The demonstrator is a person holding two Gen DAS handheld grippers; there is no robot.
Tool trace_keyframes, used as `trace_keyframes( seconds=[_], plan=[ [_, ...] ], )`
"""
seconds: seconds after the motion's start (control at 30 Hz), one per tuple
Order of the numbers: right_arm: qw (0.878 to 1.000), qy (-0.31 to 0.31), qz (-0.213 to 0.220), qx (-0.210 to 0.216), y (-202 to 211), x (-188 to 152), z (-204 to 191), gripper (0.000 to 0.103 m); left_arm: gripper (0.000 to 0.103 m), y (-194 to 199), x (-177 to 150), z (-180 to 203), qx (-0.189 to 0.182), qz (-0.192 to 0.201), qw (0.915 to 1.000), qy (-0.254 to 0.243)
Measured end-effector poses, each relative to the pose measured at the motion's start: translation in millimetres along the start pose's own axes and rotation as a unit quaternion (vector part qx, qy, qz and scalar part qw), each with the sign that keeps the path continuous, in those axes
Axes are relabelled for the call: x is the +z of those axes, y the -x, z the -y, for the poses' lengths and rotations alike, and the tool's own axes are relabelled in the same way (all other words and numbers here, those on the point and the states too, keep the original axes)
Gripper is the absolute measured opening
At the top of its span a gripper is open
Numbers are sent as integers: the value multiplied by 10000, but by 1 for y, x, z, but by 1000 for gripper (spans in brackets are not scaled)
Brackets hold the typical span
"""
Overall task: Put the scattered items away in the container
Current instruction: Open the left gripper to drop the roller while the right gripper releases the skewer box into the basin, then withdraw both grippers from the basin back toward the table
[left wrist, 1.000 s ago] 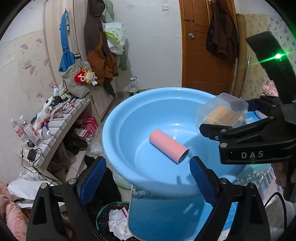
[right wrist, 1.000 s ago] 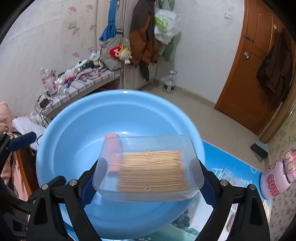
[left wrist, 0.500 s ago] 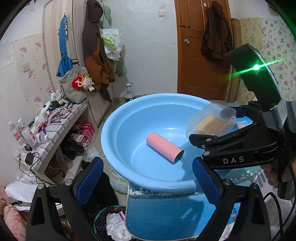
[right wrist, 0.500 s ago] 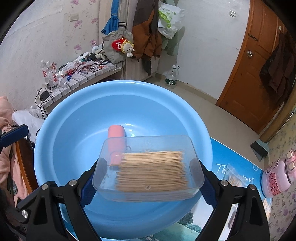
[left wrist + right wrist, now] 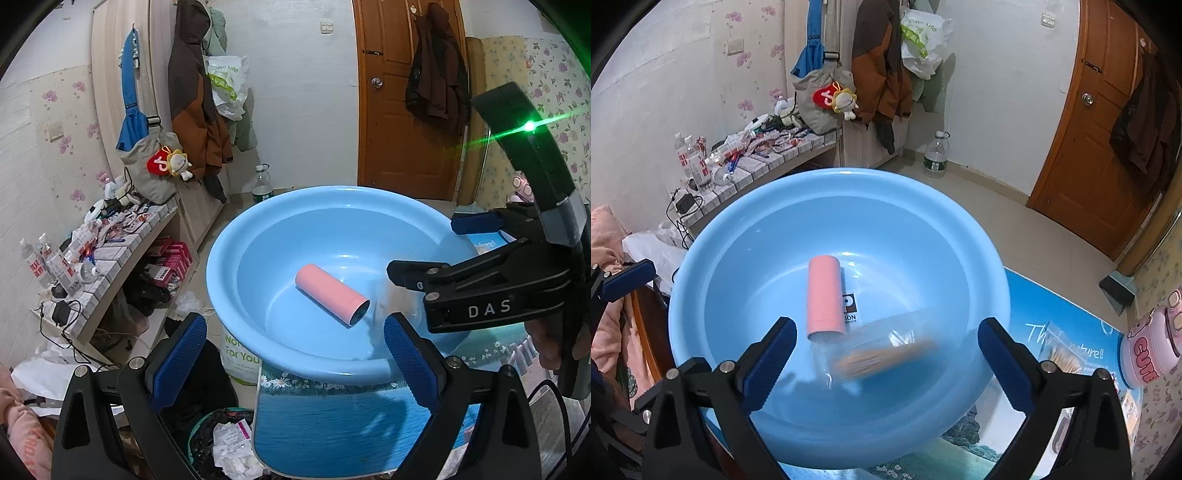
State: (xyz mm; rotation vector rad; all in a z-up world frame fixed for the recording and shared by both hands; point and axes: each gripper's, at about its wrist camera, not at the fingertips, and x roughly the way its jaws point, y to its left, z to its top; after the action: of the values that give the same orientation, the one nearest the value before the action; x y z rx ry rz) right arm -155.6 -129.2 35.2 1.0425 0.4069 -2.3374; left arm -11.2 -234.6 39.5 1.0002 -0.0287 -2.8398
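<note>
The round light-blue plastic basin (image 5: 713,258) holds a pink cylindrical tube (image 5: 825,297) lying flat and a blurred clear plastic box of wooden sticks (image 5: 882,354). The right hand-held gripper (image 5: 882,354) is opening, pads off the box; the left hand-held gripper (image 5: 293,349) gapes wide, holding nothing.

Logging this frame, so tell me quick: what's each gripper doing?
Left gripper: open, holding nothing.
Right gripper: jaws opening, nothing gripped; clear box blurred in the basin.

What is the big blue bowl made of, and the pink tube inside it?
The blue bowl looks like smooth, glossy plastic: light glints off its curved wall. The pink tube looks matte, maybe plastic or card; its open end shows a thin wall, so it seems hollow.
</note>
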Motion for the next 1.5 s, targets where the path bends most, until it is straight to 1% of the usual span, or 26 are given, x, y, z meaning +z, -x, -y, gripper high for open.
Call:
trace_keyframes(
  seconds=[0.37,0.6,0.77,0.93,0.97,1.07,1.13,1.23,1.33,1.47,1.5],
  plan=[
    [9997,-152,208,-54,25,-5,3,99,98,7,3,3,26,10,10000,83],
    [9980,-466,423,-95,60,-16,17,99,98,18,7,14,29,45,9999,134],
    [9956,-617,619,-335,91,-26,29,99,100,30,12,26,48,132,9998,169],
    [9930,-764,789,-442,123,-42,45,99,101,44,14,41,48,264,9995,182],
    [9922,-795,832,-481,129,-47,48,99,103,47,14,44,64,302,9994,181],
    [9880,-969,1003,-659,150,-68,60,99,103,56,11,55,59,427,9989,203],
    [9858,-1101,1054,-704,161,-83,68,99,103,59,9,64,-9,429,9989,195],
    [9818,-1295,1156,-772,173,-109,79,99,103,61,7,80,-83,405,9990,149],
    [9759,-1470,1303,-951,187,-142,89,100,103,65,4,94,-204,380,9990,151],
    [9684,-1652,1451,-1181,204,-184,105,99,103,71,1,112,-313,494,9982,108],
    [9675,-1652,1485,-1210,204,-188,107,100,103,72,0,117,-332,534,9979,121]
  ],
)
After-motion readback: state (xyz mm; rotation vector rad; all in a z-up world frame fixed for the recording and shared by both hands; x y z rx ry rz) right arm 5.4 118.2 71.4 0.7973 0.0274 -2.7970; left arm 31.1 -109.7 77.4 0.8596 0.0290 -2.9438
